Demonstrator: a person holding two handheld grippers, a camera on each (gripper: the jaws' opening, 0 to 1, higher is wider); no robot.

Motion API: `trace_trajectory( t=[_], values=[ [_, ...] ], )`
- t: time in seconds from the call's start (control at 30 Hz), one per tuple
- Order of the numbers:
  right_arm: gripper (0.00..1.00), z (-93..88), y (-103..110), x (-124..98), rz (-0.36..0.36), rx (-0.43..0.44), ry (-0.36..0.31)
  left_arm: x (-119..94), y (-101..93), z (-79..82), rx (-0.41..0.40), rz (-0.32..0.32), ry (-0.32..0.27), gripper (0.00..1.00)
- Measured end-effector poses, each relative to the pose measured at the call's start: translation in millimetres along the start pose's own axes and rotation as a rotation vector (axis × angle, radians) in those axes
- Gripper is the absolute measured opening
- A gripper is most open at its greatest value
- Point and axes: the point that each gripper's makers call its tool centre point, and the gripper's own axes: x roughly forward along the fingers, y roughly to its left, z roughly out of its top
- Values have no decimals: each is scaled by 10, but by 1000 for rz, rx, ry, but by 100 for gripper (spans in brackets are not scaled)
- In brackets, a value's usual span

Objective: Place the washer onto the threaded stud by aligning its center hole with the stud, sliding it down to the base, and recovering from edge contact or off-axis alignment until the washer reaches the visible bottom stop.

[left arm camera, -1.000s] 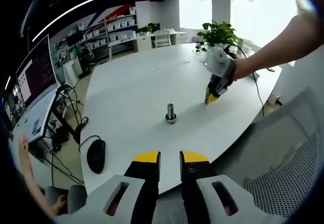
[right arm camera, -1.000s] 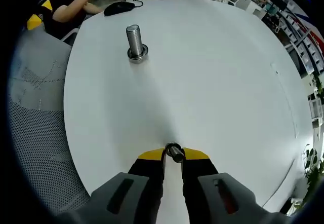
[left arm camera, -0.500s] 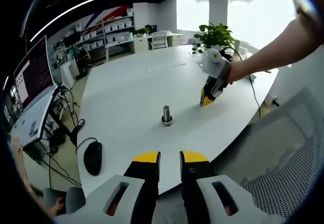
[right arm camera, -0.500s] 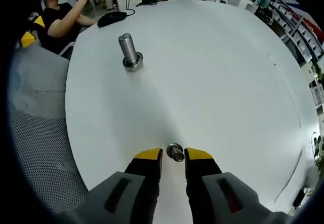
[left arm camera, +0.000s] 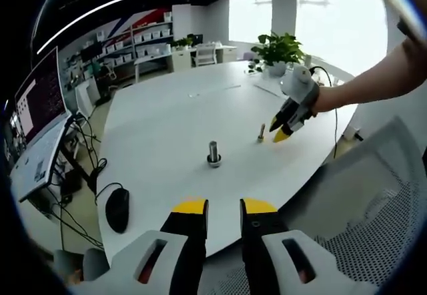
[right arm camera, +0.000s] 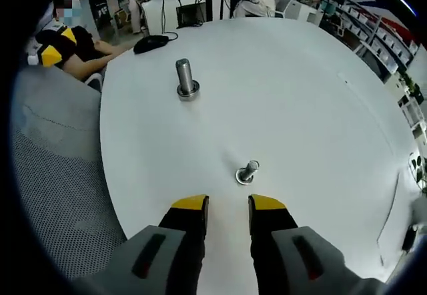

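A large threaded stud (left arm camera: 213,155) (right arm camera: 186,79) stands upright on its round base in the middle of the white table (left arm camera: 167,115). A small metal piece (right arm camera: 247,172) (left arm camera: 261,133), a short pin with a ring at its foot, rests tilted on the table, free of any jaw. My right gripper (right arm camera: 228,205) is open just behind it, and in the left gripper view it (left arm camera: 285,133) hovers beside the piece, held by a hand. My left gripper (left arm camera: 224,208) is open with nothing in it, off the table's near edge.
A black mouse (left arm camera: 117,209) (right arm camera: 152,41) with a cable lies near the table edge. A potted plant (left arm camera: 280,47) stands at the far side and a monitor (left arm camera: 40,98) at the left. A mesh chair (left arm camera: 380,235) (right arm camera: 53,175) sits beside the table. A person sits past the mouse.
My right gripper has opened, let go of the small metal piece and drawn back from it. The piece now rests on the table. The left view has only shifted slightly.
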Motion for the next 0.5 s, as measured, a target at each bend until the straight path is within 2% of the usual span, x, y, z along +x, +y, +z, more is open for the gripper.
trace_trajectory(
  t=[0.1, 0.23, 0.4, 0.5],
  values=[
    [28, 7, 41, -110, -15, 55, -30, -3, -8, -6, 4, -2, 1, 16],
    [28, 103, 96, -309, -48, 97, -131, -15, -19, 7, -1, -3, -1, 17],
    [28, 196, 259, -603, -49, 197, -244, -27, -12, 16, -4, -6, -15, 17],
    [28, 171, 343, -707, -66, 209, -262, -33, -26, 34, -5, -7, -19, 17]
  ],
)
